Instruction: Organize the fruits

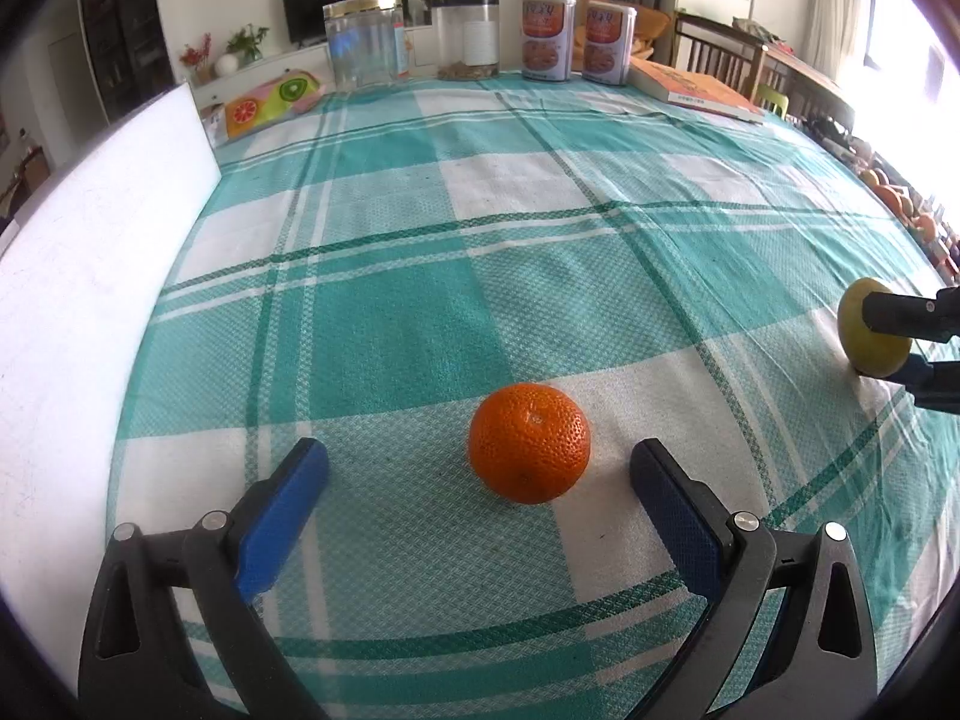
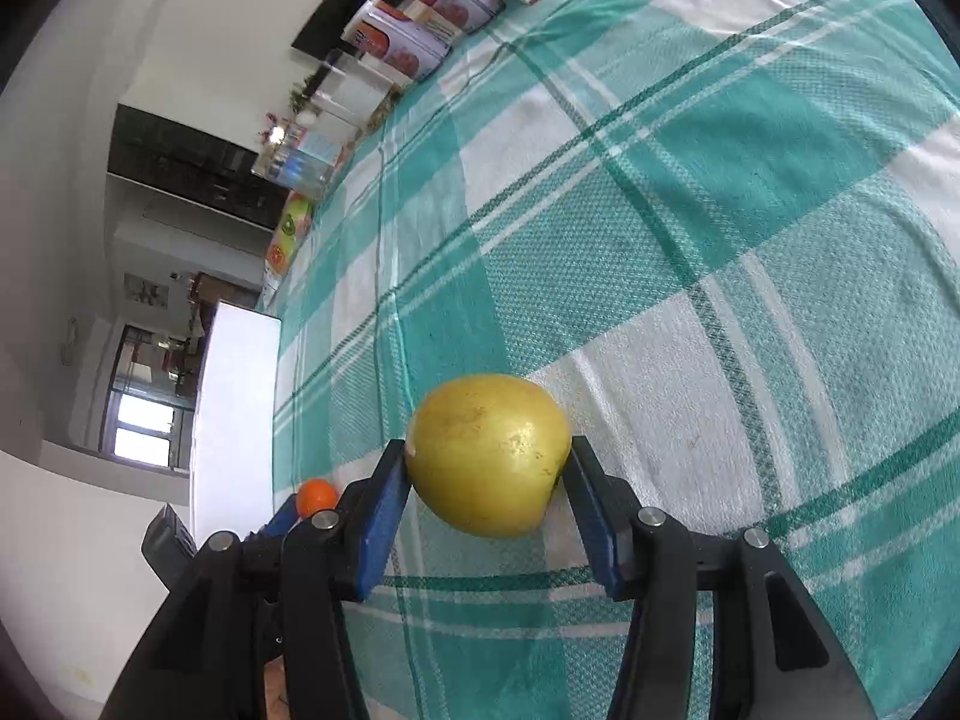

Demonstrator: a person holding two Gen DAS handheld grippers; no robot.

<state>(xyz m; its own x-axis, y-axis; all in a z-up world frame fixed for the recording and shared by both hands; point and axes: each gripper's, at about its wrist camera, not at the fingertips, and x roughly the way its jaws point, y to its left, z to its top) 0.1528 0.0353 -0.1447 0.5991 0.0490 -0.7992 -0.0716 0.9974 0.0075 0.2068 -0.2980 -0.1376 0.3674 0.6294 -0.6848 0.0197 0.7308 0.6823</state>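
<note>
An orange (image 1: pixel 529 443) sits on the green and white checked tablecloth (image 1: pixel 480 252). My left gripper (image 1: pixel 479 461) is open, with the orange between its blue fingertips and slightly ahead of them, touching neither. My right gripper (image 2: pixel 487 450) is shut on a yellow apple (image 2: pixel 489 454), which rests on or just above the cloth. In the left wrist view the apple (image 1: pixel 873 330) and the right gripper (image 1: pixel 888 339) show at the far right. In the right wrist view the orange (image 2: pixel 316 496) shows small at the left, beside the left gripper's blue finger.
A white board (image 1: pixel 90 276) stands along the table's left edge. At the far edge are two clear jars (image 1: pixel 366 39), two snack tins (image 1: pixel 547 37), an orange book (image 1: pixel 696 90) and a fruit-print box (image 1: pixel 270 101). More fruit (image 1: pixel 900 198) lies beyond the right edge.
</note>
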